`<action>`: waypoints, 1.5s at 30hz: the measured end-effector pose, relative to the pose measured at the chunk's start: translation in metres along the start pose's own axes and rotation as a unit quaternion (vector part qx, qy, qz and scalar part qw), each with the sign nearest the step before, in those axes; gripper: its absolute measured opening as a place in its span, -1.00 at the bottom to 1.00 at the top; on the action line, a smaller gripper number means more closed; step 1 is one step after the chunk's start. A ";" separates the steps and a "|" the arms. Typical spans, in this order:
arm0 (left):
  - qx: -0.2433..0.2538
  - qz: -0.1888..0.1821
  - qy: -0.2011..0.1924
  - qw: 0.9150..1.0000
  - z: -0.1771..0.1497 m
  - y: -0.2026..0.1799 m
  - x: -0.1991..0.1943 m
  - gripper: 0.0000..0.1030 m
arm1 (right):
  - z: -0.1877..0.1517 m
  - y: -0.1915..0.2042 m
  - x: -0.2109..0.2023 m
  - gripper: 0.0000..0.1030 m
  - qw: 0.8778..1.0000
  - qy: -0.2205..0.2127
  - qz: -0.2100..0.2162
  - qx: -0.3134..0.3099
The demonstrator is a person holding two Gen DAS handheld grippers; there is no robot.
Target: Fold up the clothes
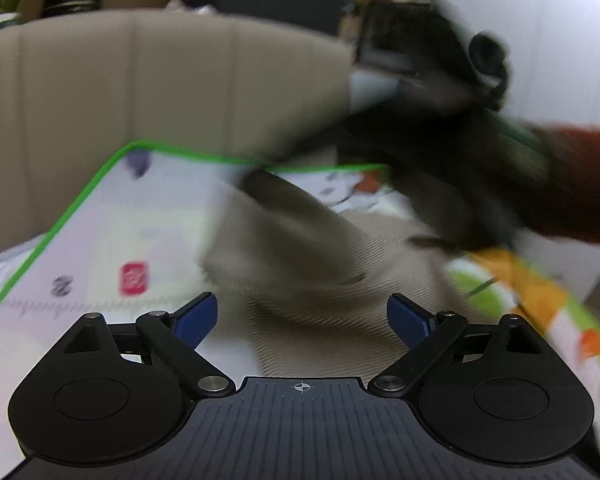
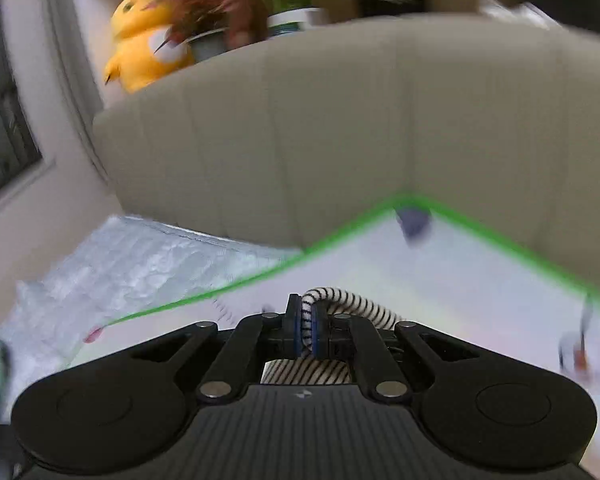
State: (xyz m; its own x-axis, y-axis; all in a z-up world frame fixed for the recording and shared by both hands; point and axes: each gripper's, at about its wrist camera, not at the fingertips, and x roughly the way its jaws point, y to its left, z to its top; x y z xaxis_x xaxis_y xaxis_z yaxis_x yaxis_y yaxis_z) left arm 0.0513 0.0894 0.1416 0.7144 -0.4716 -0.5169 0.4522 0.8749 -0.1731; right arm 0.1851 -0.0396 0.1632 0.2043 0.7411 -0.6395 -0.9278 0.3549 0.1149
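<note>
Our right claw (image 2: 307,330) pinches the striped garment's (image 1: 320,280) edge, mid-fold over the green-edged mat (image 1: 100,232), while our left claw (image 1: 302,316) gapes wide, needing a free corner next.

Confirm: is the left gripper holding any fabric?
No. The left gripper is open, its blue fingers spread apart above the striped garment.

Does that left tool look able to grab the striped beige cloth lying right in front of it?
Probably yes. The left tool is open, and the finely striped beige cloth lies on the green-edged mat just ahead of its blue fingertips with nothing between; the right tool already pinches another part.
</note>
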 end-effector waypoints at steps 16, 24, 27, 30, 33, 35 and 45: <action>-0.002 0.122 0.028 0.992 0.014 0.017 0.113 0.92 | -0.051 -0.111 -0.108 -0.16 0.976 -0.087 -0.194 0.043; -0.099 0.427 0.046 0.897 0.020 0.113 0.145 0.70 | -0.190 -0.165 -0.170 -0.13 0.931 -0.016 -0.343 0.120; -0.155 0.422 0.022 0.893 0.010 0.109 0.123 0.74 | -0.219 -0.154 -0.169 -0.12 0.933 0.006 -0.347 0.098; -0.160 0.357 -0.012 0.920 0.004 0.077 0.101 0.85 | -0.221 -0.138 -0.146 0.11 0.938 0.033 -0.342 0.032; -0.034 0.296 -0.018 0.955 0.008 0.030 0.112 0.93 | -0.222 -0.123 -0.122 0.30 0.940 0.059 -0.336 -0.034; 0.050 0.274 -0.007 0.960 0.009 0.003 0.130 0.93 | -0.223 -0.112 -0.106 0.27 0.938 0.077 -0.330 -0.077; 0.013 0.263 0.028 0.964 0.003 0.010 0.140 0.93 | -0.217 -0.225 -0.229 -0.84 0.837 -0.057 -0.494 0.227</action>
State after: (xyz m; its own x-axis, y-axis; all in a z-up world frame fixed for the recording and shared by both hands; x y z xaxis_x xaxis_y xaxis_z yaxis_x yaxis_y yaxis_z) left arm 0.1580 0.0320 0.0702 0.8186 0.0443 -0.5726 0.0486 0.9881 0.1459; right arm 0.2789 -0.4129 0.1187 0.8549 -0.0021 -0.5188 -0.0791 0.9878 -0.1342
